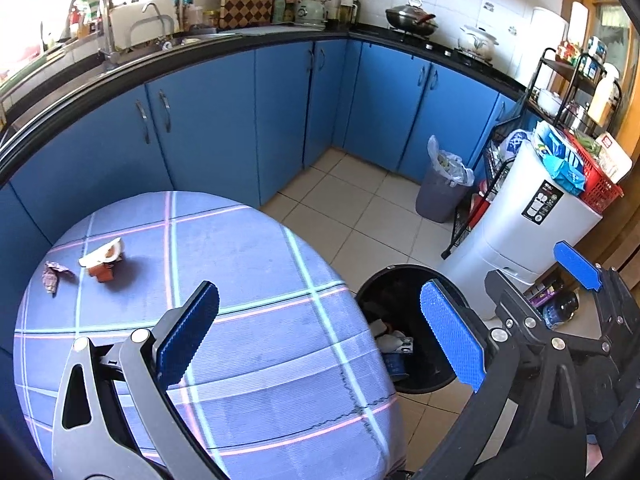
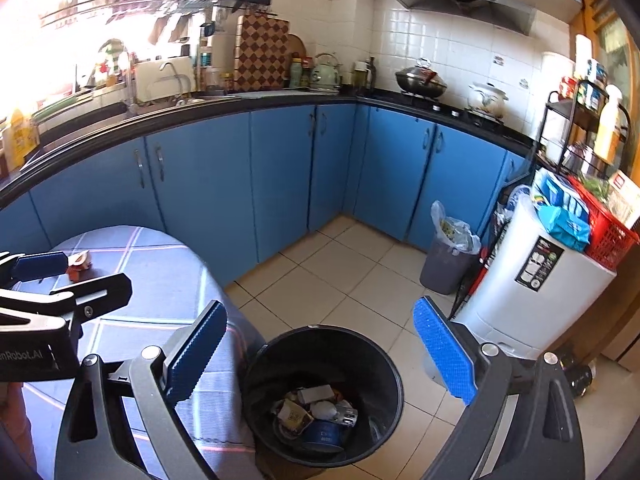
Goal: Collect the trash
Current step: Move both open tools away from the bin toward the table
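An orange yoghurt cup with a peeled white lid [image 1: 103, 261] and a crumpled brownish wrapper [image 1: 53, 274] lie at the far left of a table with a blue plaid cloth [image 1: 248, 264]. A black bin [image 2: 320, 396] stands on the floor by the table's right edge and holds several pieces of trash [image 2: 316, 412]. My left gripper [image 1: 320, 336] is open and empty over the table's near edge. My right gripper [image 2: 320, 356] is open and empty, above the bin. The cup also shows in the right wrist view [image 2: 79, 265].
Blue cabinets [image 1: 208, 128] run behind the table under a black counter. A grey bin with a plastic bag [image 1: 444, 184], a white appliance [image 1: 532, 224] with a red basket on top, and a black wire rack stand at the right. The floor is tiled.
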A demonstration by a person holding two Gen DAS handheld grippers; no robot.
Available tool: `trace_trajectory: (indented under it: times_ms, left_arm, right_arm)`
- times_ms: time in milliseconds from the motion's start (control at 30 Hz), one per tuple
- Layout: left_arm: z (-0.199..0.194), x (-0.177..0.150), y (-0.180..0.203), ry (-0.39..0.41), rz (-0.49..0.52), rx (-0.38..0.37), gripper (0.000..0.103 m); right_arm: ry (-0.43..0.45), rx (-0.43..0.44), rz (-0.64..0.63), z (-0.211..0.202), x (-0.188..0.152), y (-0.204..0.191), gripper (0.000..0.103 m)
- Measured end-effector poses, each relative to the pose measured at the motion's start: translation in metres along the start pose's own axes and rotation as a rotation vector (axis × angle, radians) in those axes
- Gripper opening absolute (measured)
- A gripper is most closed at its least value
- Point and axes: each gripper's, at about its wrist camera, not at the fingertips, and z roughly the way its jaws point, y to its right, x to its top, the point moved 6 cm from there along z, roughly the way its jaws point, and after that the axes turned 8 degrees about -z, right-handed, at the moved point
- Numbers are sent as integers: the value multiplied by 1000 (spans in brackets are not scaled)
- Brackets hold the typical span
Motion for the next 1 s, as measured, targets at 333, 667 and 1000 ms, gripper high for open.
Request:
trace_trajectory:
  times_ms: [333,667,1000]
  left_arm:
    - [-27,2,-63,42,-79,42,99]
    - [-53,-5,-140,70,-186,99,99]
    - [-79,-15,-215,99,-293,156,99]
  right_arm:
    - [26,56,-94,-8,20,-68,92]
    - [46,122,-181,-16,33,-141,92]
    - [70,192,-251,-23,48,-216,92]
